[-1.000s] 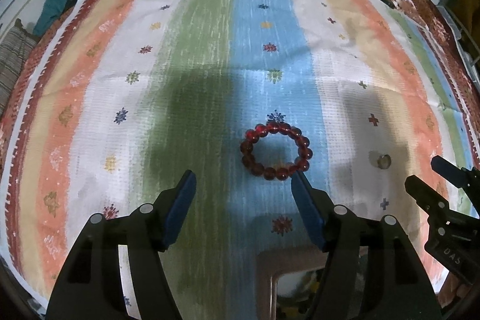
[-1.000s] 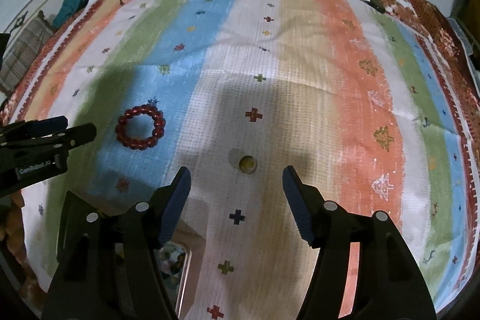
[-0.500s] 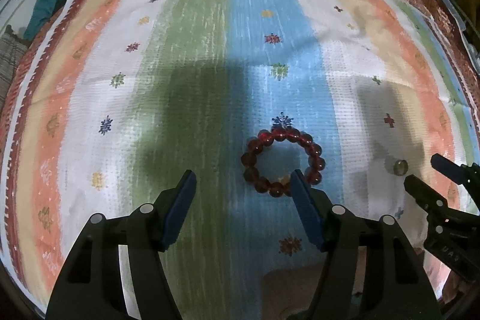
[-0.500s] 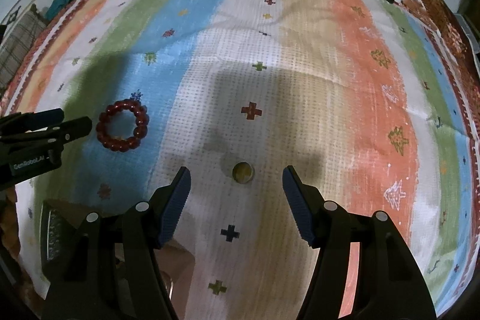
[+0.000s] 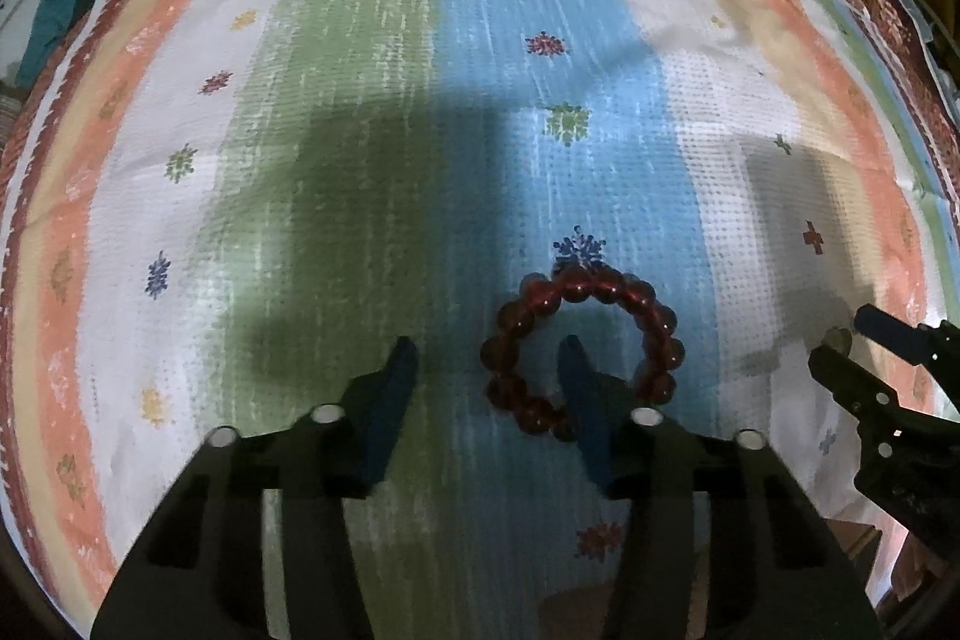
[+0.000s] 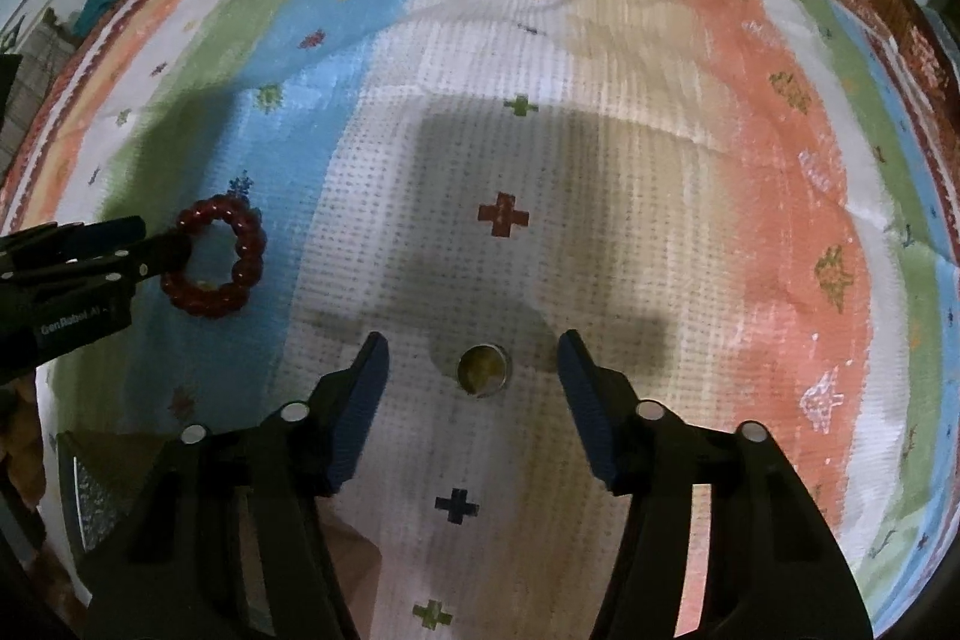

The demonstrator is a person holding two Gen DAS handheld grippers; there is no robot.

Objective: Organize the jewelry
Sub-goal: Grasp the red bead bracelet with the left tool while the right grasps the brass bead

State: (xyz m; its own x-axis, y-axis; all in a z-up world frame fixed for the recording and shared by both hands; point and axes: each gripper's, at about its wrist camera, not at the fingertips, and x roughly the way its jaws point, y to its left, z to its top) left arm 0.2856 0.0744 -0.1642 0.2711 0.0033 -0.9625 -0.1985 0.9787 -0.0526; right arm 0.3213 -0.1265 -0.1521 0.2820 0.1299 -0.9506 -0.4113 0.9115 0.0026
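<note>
Bead bracelet [image 5: 581, 349] partly hidden behind left claw [image 5: 487, 361], spread, empty; right claw [image 6: 473, 363] spread, straddling ring [image 6: 482, 370].

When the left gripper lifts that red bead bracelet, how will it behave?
The red bead bracelet is separate round beads in a loop, so it will probably sag from the left gripper. Glossy beads may slip. One finger stands inside the loop, which should help.

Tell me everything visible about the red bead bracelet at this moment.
The red bead bracelet is a closed ring of round, glossy, translucent dark-red beads, glass or resin by the look. It lies flat on the blue stripe of the striped cloth, just below a small blue flower motif. The open left gripper straddles its near-left arc: one blue fingertip inside the loop, the other outside. Whether they touch the beads is unclear.
</note>
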